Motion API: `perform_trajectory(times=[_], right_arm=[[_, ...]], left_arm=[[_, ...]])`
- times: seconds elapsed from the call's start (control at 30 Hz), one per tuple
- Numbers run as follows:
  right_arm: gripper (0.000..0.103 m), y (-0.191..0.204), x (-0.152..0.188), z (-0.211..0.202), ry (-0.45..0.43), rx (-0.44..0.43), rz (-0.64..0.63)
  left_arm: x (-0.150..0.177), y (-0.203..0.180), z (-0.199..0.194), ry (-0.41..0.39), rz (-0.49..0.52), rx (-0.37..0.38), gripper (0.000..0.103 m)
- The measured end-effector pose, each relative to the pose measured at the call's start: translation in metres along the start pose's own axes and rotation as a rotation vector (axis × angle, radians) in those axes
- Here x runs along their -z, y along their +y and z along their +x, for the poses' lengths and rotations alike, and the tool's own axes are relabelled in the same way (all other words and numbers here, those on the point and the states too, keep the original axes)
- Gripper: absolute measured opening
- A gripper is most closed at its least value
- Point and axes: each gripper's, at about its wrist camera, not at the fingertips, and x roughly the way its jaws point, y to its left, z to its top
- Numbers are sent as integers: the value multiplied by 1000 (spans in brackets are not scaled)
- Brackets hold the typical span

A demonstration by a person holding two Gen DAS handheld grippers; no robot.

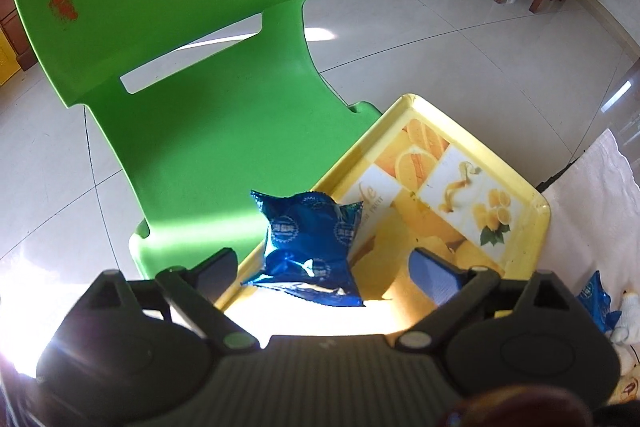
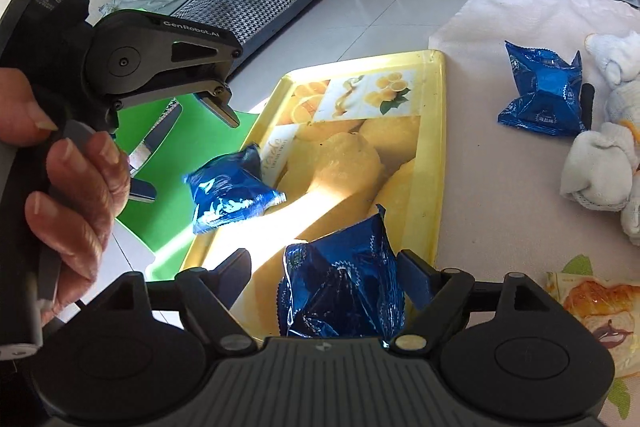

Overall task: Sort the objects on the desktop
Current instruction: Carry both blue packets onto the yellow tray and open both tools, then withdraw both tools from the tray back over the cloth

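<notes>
A yellow tray with a lemon print lies at the table's edge. My left gripper is open above its left rim. A blue snack packet sits between the fingers, clear of both pads, over that rim and slightly blurred. My right gripper is open over the tray's near end. A second blue packet stands between its fingers, with the left pad apart from it and the right pad close against its edge. A third blue packet lies on the table to the right.
A green plastic chair stands just beyond the tray's left side. On the table to the right are a white plush toy, a bread packet and a white cloth. A hand holds the left gripper.
</notes>
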Motion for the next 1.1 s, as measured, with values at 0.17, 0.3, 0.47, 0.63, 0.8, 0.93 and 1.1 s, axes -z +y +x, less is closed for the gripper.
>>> perform_trajectory(times=[0.17,0.3,0.47,0.63,0.8,0.93,1.1], right_arm=[[80,-5,-3,-13,-29,22,5],[80,-12,-3,-20,-41,53,23],[80,-18,0,-24,-36,75,44],[80,-19,5,-24,-19,102,31],[80,-21,8,-27,-10,126,18],[80,-27,7,-35,-20,145,38],[80,-40,1,-53,-37,199,87]], left_arm=[[2,-6,-3,0,13,28,99],[6,-13,-7,-9,37,38,101],[11,-21,-8,-4,54,61,102],[20,-34,-10,7,100,71,102],[27,-45,-12,14,136,90,102],[32,-50,-12,30,145,103,102],[37,-58,-18,17,174,124,102]])
